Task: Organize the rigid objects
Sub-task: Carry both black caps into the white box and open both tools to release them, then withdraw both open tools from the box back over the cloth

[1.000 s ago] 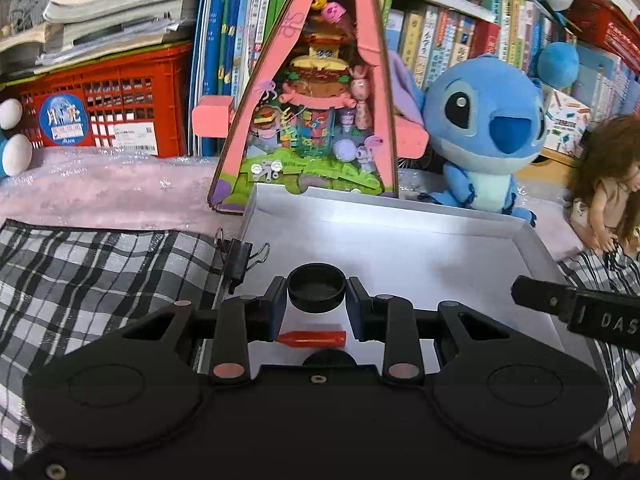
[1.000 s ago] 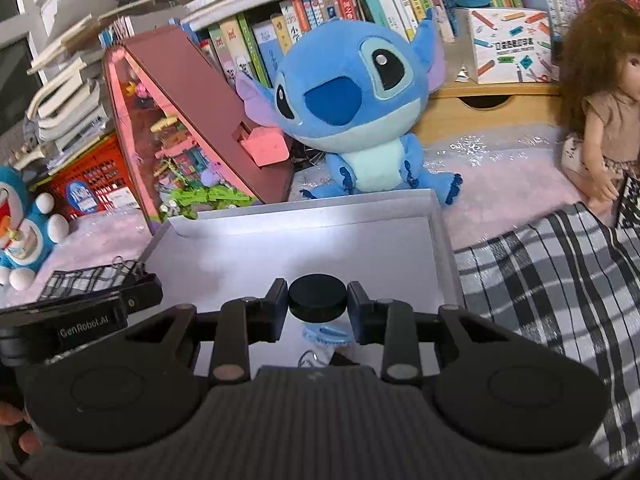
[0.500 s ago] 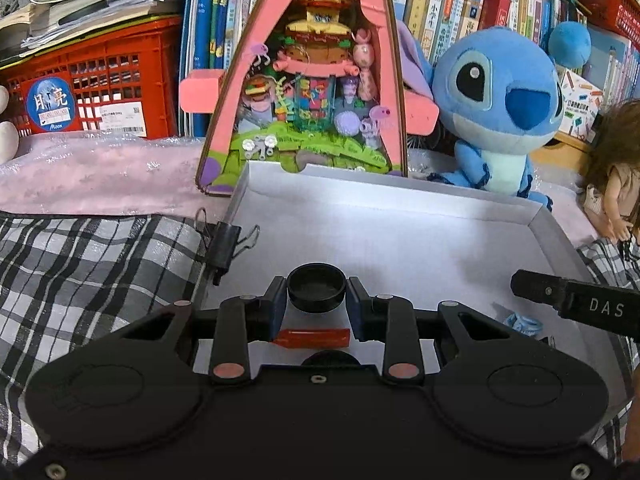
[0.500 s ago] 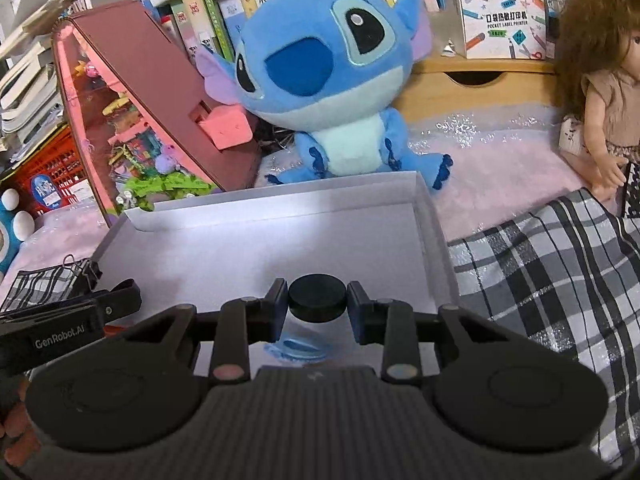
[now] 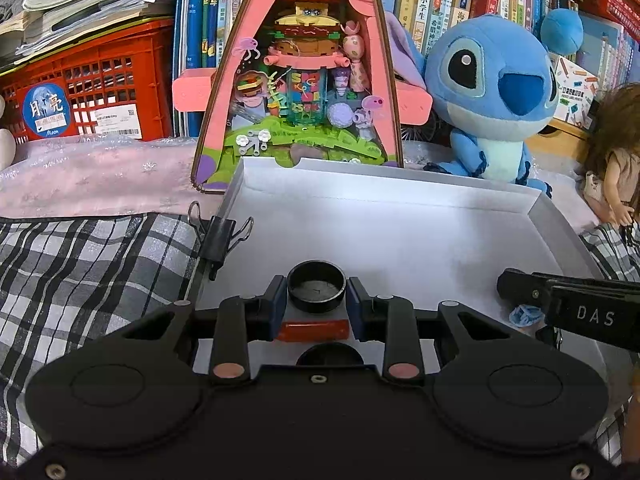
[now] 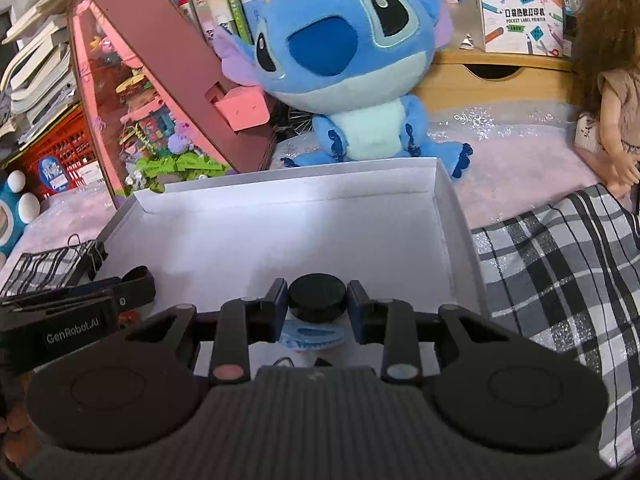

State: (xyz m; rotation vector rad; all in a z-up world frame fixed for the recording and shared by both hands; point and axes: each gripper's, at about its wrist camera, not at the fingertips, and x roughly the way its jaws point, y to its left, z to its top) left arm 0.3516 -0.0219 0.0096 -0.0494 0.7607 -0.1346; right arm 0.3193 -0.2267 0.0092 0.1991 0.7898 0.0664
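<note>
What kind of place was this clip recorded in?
Probably a child's room or home play corner: a Stitch plush, a doll and shelves of children's books stand behind the white tray.

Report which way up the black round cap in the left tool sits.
Open side up. The black round cap, pinched in the left tool, shows a raised rim around a recessed floor, above the white cardboard tray.
</note>
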